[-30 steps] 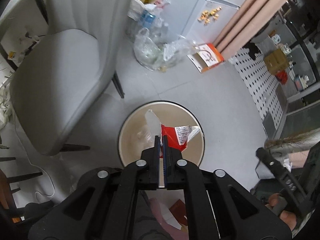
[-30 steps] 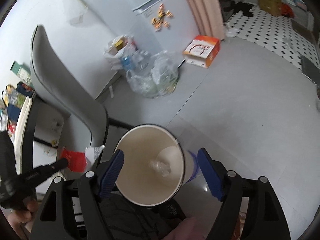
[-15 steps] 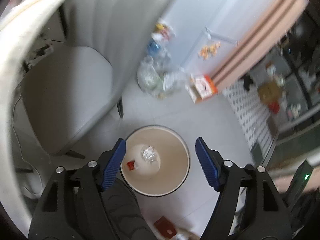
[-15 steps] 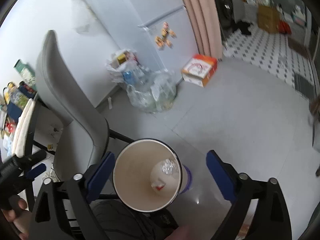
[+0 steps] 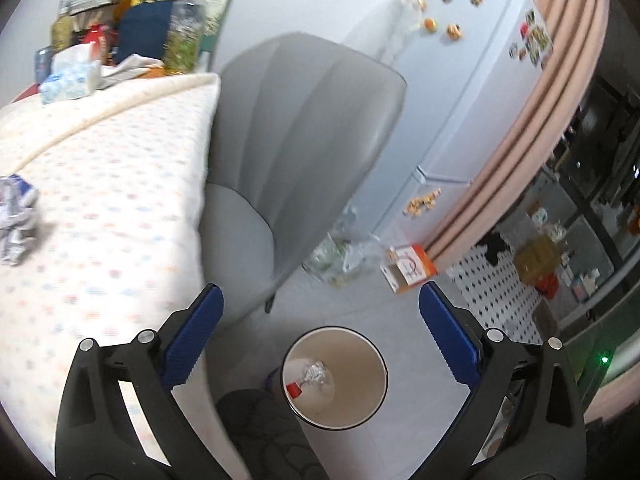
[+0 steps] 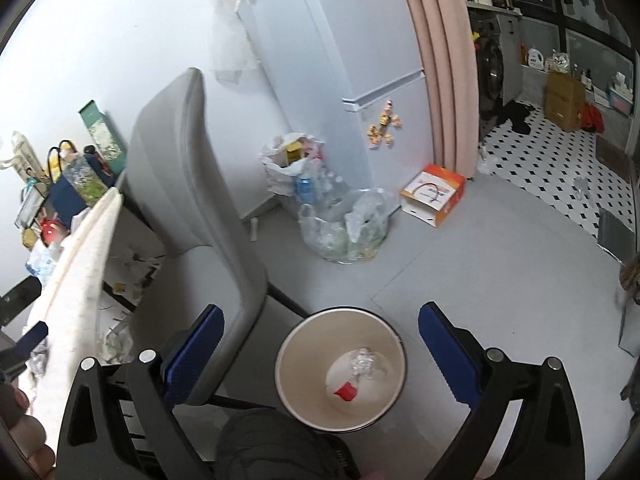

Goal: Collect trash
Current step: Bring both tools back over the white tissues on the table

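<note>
A round cream trash bin (image 5: 360, 340) stands on the grey floor below both grippers; it also shows in the right wrist view (image 6: 296, 344). Inside lie a red wrapper (image 5: 293, 389) (image 6: 345, 391) and a crumpled clear wrapper (image 5: 315, 371) (image 6: 362, 360). My left gripper (image 5: 320, 328) is open and empty, high above the bin beside the table edge. My right gripper (image 6: 320, 344) is open and empty above the bin. A crumpled blue-and-white wrapper (image 5: 16, 220) lies on the dotted tablecloth (image 5: 112, 208) at the left.
A grey chair (image 5: 296, 152) (image 6: 192, 200) stands between table and bin. Bags of bottles (image 6: 344, 224), an orange box (image 6: 434, 194) and a fridge (image 5: 460, 92) are behind. Clutter (image 5: 120, 36) sits at the table's far end. My dark shoe (image 6: 272, 440) is by the bin.
The left gripper opened and dropped the red wrapper into the bin, then rose toward the table. The right gripper also rose, staying open.
</note>
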Demonstrator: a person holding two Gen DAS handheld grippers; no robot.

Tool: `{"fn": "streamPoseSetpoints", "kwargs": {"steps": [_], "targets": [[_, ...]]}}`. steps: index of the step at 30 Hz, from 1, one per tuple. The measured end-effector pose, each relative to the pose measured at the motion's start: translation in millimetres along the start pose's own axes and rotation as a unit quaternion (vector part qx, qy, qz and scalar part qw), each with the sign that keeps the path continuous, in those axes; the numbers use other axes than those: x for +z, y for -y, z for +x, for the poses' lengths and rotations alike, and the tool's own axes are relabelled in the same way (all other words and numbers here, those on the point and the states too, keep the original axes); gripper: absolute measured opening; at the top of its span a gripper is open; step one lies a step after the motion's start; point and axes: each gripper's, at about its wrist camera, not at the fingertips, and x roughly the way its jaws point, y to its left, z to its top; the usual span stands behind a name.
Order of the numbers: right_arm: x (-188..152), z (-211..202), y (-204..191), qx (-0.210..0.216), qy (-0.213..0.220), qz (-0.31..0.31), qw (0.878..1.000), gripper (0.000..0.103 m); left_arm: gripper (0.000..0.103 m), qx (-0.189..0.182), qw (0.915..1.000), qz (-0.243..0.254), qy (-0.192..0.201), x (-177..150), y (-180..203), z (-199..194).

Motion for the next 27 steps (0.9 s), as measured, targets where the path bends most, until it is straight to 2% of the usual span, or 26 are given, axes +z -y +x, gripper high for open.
{"fn": "streamPoseSetpoints", "kwargs": {"steps": [6, 11, 14, 17, 20, 22, 24, 27], "targets": [[-3.8, -36.5, -46.1, 0.073, 0.044, -0.029, 0.996, 0.096, 0.097, 0.022, 0.9967, -0.014, 0.078, 7.7, -27.6, -48.9], [-14.1, -53.4, -90.7, 0.098, 0.049, -0.077, 0.991, 0.096, 0.097, 0.029, 0.991, -0.017, 0.13, 5.5, -52.9, -92.6], [-22.9, -65.6, -114.3, 0.121, 0.062, -0.106, 0.985, 0.095, 0.097, 0.015, 0.99, -0.03, 0.137, 2.8, -74.6, -111.4], [-32.2, -74.0, -136.4, 0.134, 0.064, -0.135, 0.98, 0.095, 0.097, 0.023, 0.9882, -0.042, 0.146, -2.6, -96.5, -130.8], [-40.6, -81.0, -154.8, 0.163, 0.049, -0.141, 0.975, 0.096, 0.097, 0.041, 0.9852, -0.052, 0.158, -10.9, -118.3, -151.1], [-46.6, -83.5, -165.6, 0.18, 0.034, -0.142, 0.973, 0.09, 0.097, 0.046, 0.9835, -0.057, 0.165, -16.3, -131.6, -162.5], [-53.3, -84.9, -178.7, 0.193, 0.023, -0.149, 0.97, 0.09, 0.097, 0.051, 0.9811, -0.065, 0.175, -20.6, -146.4, -176.5], [-64.9, -90.9, -205.6, 0.198, 0.023, -0.176, 0.964, 0.096, 0.097, 0.067, 0.975, -0.08, 0.196, -25.8, -166.0, -196.2]]}}
